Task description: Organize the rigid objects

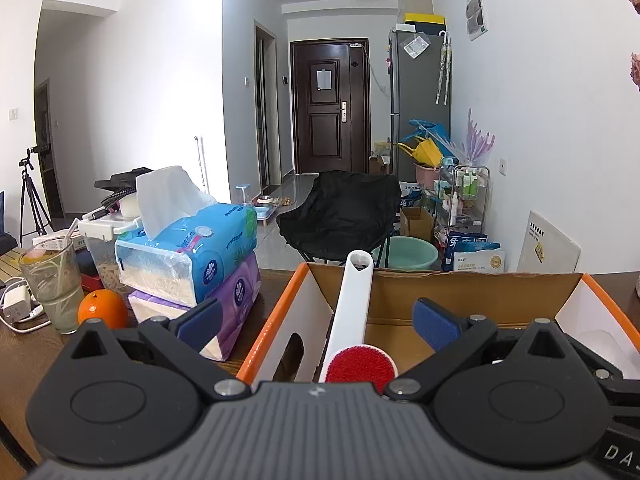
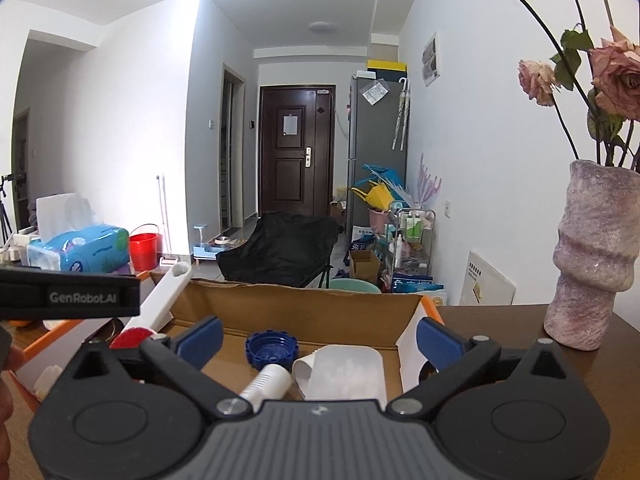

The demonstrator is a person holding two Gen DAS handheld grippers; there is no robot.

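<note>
Both my tongs, left gripper [image 1: 318, 320] and right gripper [image 2: 320, 338], released over the cardboard box [image 1: 472, 292], brush [image 1: 352, 312] between the left fingers: drop-off looks done, next fetch another item.

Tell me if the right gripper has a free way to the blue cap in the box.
Probably yes. The right gripper is open and empty, and the blue cap lies on the cardboard box floor just ahead between its fingers, uncovered. A white scoop and white tube lie close beside it and could get bumped.
</note>
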